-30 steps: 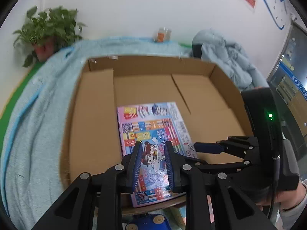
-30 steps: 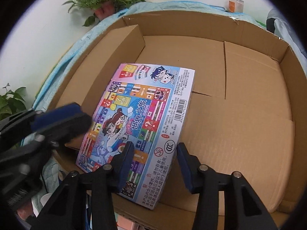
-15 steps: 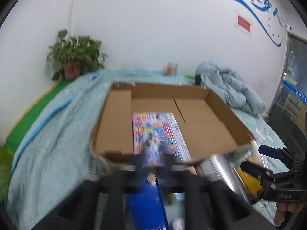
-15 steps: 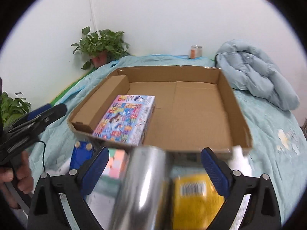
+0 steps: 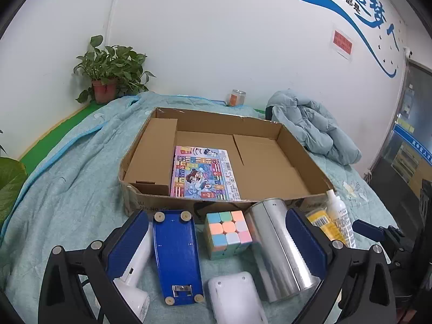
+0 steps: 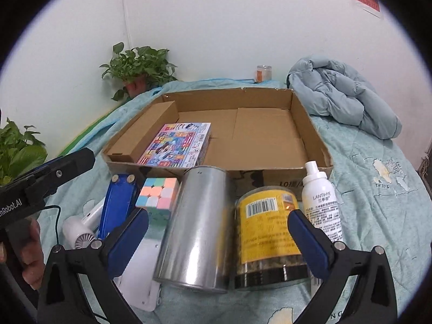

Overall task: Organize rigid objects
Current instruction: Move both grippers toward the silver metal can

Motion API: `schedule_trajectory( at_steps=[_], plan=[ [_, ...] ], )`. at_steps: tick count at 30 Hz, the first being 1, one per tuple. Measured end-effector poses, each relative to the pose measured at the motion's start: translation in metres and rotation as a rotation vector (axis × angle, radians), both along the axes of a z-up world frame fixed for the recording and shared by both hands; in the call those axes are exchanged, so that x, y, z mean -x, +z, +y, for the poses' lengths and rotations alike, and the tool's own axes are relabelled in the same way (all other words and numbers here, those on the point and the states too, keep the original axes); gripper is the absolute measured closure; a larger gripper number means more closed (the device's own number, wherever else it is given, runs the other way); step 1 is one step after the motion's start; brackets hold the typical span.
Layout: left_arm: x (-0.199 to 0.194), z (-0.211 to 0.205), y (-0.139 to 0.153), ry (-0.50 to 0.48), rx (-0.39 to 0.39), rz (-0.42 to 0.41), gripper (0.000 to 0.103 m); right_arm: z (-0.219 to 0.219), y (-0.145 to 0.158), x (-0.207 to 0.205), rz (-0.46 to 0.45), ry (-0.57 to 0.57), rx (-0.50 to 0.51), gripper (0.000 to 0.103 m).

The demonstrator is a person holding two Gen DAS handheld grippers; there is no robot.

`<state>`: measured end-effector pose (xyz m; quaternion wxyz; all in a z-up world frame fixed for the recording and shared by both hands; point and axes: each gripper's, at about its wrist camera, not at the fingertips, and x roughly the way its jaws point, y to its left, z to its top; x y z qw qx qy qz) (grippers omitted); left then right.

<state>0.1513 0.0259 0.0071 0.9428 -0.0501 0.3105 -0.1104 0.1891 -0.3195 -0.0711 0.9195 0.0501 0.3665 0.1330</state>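
A colourful game box (image 5: 202, 172) (image 6: 175, 145) lies flat in the left half of the open cardboard box (image 5: 162, 199) (image 6: 297, 181). In front of the carton lie a blue flat device (image 5: 175, 251), a pastel cube (image 5: 228, 229), a silver can (image 6: 197, 229), a yellow-labelled jar (image 6: 270, 232) and a white spray bottle (image 6: 321, 205). My left gripper (image 5: 216, 213) hovers over the blue device and cube, jaws opening wide, pads touching nothing. My right gripper (image 6: 218, 213) hovers over the can and jar, jaws opening too, gripping nothing.
A white hair dryer (image 5: 135, 270) and a white flat gadget (image 5: 235, 297) lie nearest me on the teal blanket. A bundled blue jacket (image 6: 345, 94) sits right of the carton. Potted plants (image 5: 108, 75) and a small jar (image 5: 237, 98) stand by the wall.
Both grippers let go of the game box, which now lies flat in the carton. They pulled back out of the carton over the loose items and spread wide.
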Motion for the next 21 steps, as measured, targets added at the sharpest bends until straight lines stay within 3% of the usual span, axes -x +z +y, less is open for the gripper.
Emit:
schedule_trajectory(
  at_steps=[8,21],
  plan=[
    [0.015,-0.001,-0.005,0.003,0.001,0.031,0.001,0.001,-0.022,0.008,0.132,0.036,-0.1,0.0],
    [0.03,0.004,-0.025,-0.011,0.01,0.112,0.001,0.006,-0.038,0.023,0.23,0.048,-0.219,0.002]
  ],
)
